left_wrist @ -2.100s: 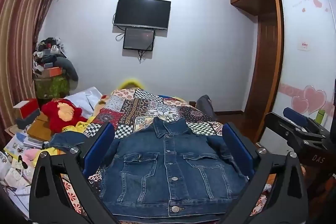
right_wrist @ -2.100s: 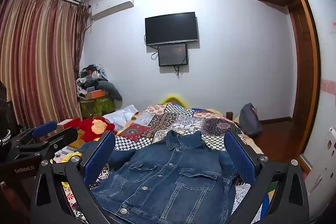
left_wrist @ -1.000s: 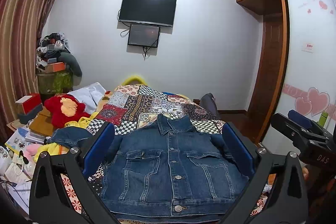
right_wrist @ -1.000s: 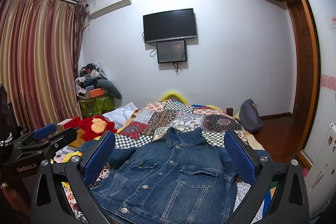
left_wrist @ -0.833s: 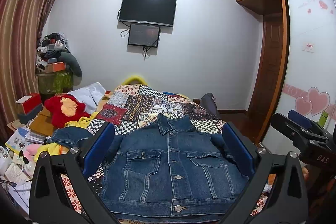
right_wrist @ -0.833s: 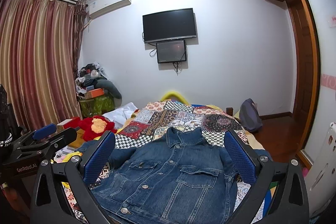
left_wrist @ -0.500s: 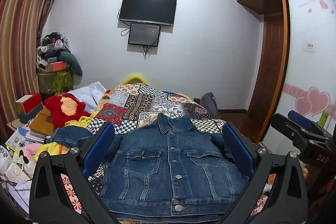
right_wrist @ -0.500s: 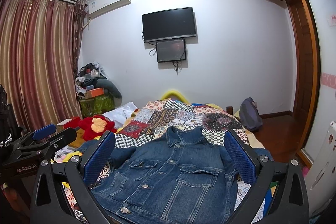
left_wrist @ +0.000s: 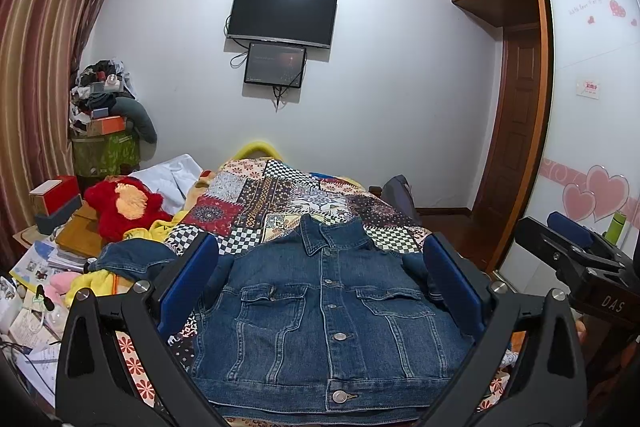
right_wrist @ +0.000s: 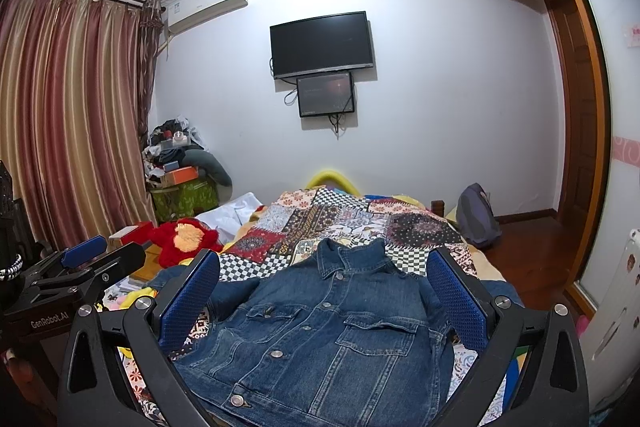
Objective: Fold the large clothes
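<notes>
On the bed's patchwork quilt (left_wrist: 280,195) my denim jacket (left_wrist: 328,307) lies flat, buttoned. Left claw (left_wrist: 320,291) and right claw (right_wrist: 324,303) hover wide apart, empty.

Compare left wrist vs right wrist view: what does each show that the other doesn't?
Left wrist only: the wardrobe door with pink heart decals, a green bottle, the papers and books beside the bed, and the right gripper at its edge.

Right wrist only: the full spread of striped curtains, and the left gripper at its edge.

Both: the denim jacket buttoned flat on the patchwork quilt, the wall TV, the red plush toy, both grippers open.
</notes>
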A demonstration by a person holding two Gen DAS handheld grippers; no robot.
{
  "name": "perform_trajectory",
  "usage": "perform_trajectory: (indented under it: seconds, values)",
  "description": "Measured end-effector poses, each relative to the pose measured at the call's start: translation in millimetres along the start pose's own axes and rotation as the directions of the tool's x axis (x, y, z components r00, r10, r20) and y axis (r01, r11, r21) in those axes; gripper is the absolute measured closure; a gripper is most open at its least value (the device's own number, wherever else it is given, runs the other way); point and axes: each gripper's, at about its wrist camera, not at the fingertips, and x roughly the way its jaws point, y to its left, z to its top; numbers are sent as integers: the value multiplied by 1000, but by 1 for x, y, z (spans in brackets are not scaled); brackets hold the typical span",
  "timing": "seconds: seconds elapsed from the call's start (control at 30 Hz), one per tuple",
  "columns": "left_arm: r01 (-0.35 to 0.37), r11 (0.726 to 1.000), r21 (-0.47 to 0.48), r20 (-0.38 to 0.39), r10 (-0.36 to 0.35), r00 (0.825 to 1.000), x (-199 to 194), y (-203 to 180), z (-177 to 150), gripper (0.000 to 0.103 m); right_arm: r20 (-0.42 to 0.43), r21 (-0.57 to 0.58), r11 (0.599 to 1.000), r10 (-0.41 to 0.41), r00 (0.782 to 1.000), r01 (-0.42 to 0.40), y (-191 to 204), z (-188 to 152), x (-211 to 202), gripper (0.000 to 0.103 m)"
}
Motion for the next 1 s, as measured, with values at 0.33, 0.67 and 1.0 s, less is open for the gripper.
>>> perform_trajectory:
  seconds: [0.33,0.67,1.0]
  values:
    - [1,1000,2,-5,-1,1000,0,1,0,0,-3,2,1000,-1,1000,1,-1,3,0,0]
    - [2,1000,-5,-24,-2,1000,9,3,1,0,-15,3,1000,-7,1000,7,0,-26,16,0]
    - [-52,998,-30,-61,50,997,38,22,0,0,-56,-9,1000,-18,998,18,3,-17,38,0]
